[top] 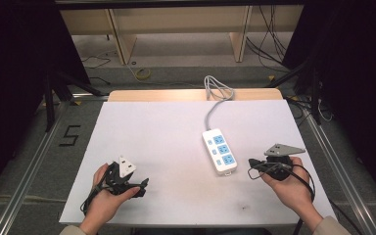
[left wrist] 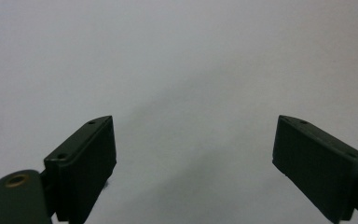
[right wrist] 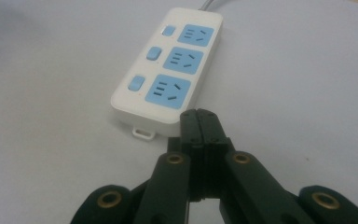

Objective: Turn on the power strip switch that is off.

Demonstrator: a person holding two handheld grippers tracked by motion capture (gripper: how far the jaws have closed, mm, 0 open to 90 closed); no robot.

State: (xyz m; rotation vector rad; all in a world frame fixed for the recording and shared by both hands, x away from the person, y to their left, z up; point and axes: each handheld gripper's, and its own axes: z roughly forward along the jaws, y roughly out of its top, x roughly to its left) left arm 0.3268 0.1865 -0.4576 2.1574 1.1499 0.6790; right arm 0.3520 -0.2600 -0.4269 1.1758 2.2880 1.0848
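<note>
Two claws: right claw (right wrist: 200, 122) closed beside power strip (right wrist: 168, 70), left claw (left wrist: 193, 154) wide

The white table (top: 176, 161) lies bare across its whole left half and along the near edge, so a gripper can sweep there freely. The one obstacle is the power strip (top: 220, 151), lying flat right of centre, with its grey cord (top: 211, 110) running to the far edge and coiling there. The right gripper (top: 252, 164), jaws pressed together, sits just beside the strip's near end with a narrow gap between. The left gripper (left wrist: 193, 154), jaws wide, faces open surface.
</note>
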